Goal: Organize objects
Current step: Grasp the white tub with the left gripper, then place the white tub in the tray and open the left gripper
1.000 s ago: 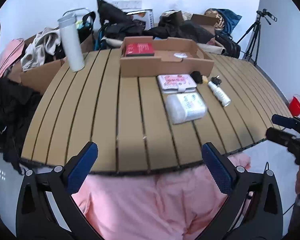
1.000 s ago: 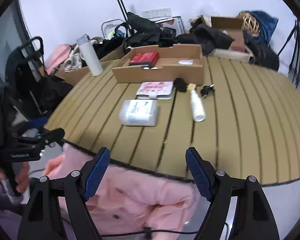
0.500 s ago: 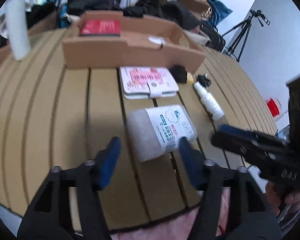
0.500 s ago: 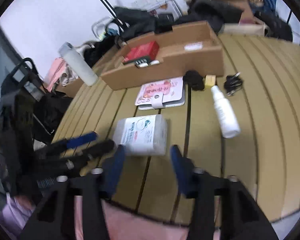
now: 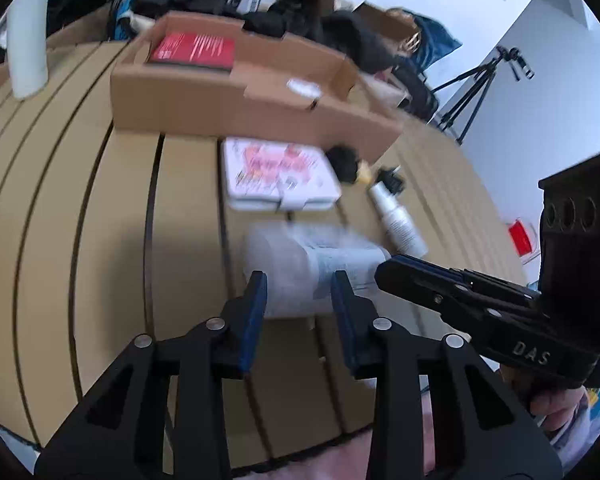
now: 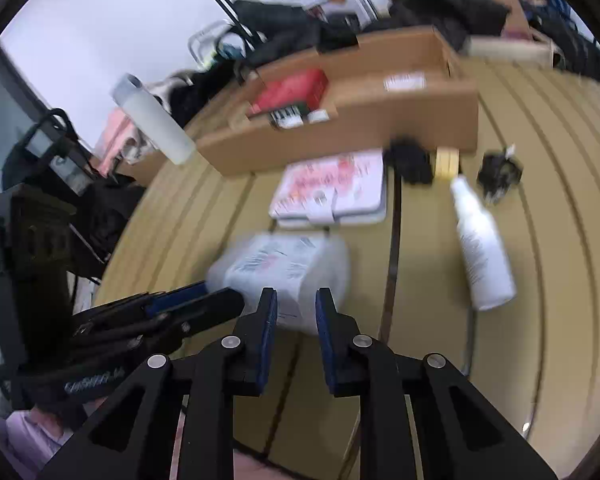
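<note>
**Both grippers at the near end of the wipes pack**

The wipes pack point(image 5: 312, 268) lies flat on the slatted table point(image 5: 80, 240), near its front edge and roughly central. It is blurred in both views.

The left gripper point(image 5: 299, 286) points at the pack's near end. Its blue-padded fingers point(image 5: 256, 308) stand apart with a clear gap, and the pack's near edge shows in that gap. Whether the pads touch the pack cannot be told.

The right gripper point(image 6: 296, 300) is also at the pack's near end point(image 6: 284, 268). Its fingers are parted by a narrower gap, with the pack's edge showing between the tips; contact cannot be told. In the left view the right tool comes in from the right, its tip just beside the pack's right side.

Beyond the pack lies a white case with a pink pattern point(image 5: 278, 174). To the right of both lies a white spray bottle point(image 6: 480, 244) on its side. Farther back stands an open cardboard box point(image 5: 256, 96) holding a red book point(image 5: 194, 50). A tall white flask point(image 6: 154, 120) stands at the far left. A small black item point(image 6: 410, 158) lies against the box front.
</note>
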Action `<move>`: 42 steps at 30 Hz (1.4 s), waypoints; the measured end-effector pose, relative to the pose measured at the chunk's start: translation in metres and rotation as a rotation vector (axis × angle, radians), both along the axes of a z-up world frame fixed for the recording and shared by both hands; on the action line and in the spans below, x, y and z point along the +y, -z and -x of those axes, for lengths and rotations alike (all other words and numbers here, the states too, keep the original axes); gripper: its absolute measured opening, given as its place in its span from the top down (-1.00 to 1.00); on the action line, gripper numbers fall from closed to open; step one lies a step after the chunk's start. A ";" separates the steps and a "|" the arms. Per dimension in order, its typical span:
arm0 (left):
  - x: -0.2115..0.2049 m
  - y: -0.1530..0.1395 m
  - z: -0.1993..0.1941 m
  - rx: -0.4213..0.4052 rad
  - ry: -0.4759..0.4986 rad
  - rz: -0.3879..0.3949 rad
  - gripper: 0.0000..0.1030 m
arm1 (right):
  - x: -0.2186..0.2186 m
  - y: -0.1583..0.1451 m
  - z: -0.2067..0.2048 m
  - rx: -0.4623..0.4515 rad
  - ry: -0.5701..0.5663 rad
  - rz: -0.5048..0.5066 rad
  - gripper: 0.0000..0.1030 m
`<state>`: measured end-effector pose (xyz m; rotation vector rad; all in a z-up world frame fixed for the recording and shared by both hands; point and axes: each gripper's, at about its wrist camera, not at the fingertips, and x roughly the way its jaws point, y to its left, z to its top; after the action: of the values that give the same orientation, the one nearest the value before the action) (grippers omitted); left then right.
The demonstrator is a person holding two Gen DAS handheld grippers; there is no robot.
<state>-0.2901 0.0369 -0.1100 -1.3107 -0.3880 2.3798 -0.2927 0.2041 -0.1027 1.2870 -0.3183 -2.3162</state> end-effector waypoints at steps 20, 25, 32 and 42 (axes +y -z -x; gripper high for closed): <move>0.011 0.013 -0.017 -0.080 0.075 0.041 -0.23 | 0.032 0.022 -0.018 -0.145 0.065 0.075 0.54; 0.013 0.014 0.004 -0.082 0.048 0.048 -0.23 | 0.022 0.013 -0.004 -0.092 0.046 0.044 0.36; 0.019 0.029 0.008 -0.112 0.073 -0.016 0.23 | 0.026 0.035 0.016 -0.156 0.085 0.080 0.19; 0.026 -0.091 0.057 0.120 0.132 -0.027 0.29 | 0.031 -0.063 0.039 -0.003 0.065 0.086 0.28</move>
<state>-0.3473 0.0626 -0.0187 -1.1390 -0.2882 2.3207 -0.3313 0.2355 -0.0399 1.2550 -0.4622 -2.3274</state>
